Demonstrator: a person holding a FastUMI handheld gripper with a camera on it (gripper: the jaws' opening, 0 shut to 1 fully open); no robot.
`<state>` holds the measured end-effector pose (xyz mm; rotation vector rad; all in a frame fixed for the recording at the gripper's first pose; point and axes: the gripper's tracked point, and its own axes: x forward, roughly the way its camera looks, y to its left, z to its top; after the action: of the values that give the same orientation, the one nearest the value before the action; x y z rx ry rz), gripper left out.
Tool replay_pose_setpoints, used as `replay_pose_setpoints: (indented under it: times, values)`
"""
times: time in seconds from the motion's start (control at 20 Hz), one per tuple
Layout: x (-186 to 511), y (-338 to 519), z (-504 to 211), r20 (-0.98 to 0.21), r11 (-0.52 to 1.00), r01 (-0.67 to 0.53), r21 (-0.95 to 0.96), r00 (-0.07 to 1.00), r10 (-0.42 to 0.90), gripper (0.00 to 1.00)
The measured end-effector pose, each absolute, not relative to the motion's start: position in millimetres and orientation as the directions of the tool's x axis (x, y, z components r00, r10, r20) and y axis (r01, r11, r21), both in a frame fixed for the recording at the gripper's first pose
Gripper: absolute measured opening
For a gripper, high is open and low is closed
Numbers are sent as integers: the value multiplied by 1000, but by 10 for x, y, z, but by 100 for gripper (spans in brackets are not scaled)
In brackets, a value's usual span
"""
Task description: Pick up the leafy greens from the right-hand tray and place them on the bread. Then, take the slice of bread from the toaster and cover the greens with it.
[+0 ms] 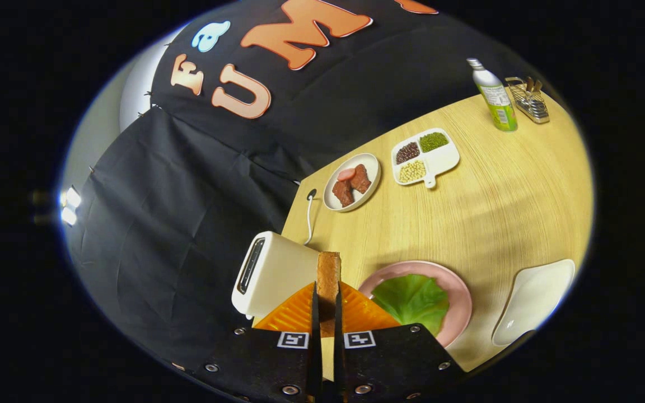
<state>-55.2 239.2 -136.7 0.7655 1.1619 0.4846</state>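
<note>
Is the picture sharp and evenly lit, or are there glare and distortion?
Gripper view: fisheye bends the table edge; lamps glare beside the cloth wall; soft shadows cross the wood; the tongs, shut on the bread slice, look sharp, as does the lettuce.

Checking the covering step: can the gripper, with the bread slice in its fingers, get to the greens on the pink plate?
Probably yes: gripper holds the bread slice, and nothing covers the greens beside it.

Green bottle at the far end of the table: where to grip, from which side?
Take the green bottle around its straight body below the narrower neck, probably from the bare table side, away from the wire rack beside it. It stands upright. The gripper is now shut on the bread slice.
</note>
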Motion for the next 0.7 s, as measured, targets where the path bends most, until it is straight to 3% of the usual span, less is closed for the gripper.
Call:
replay_pose_setpoints:
  times: [0.7]
  values:
    - [-929, 2087, -2077, -738, 761, 14, 649, 253, 625, 9]
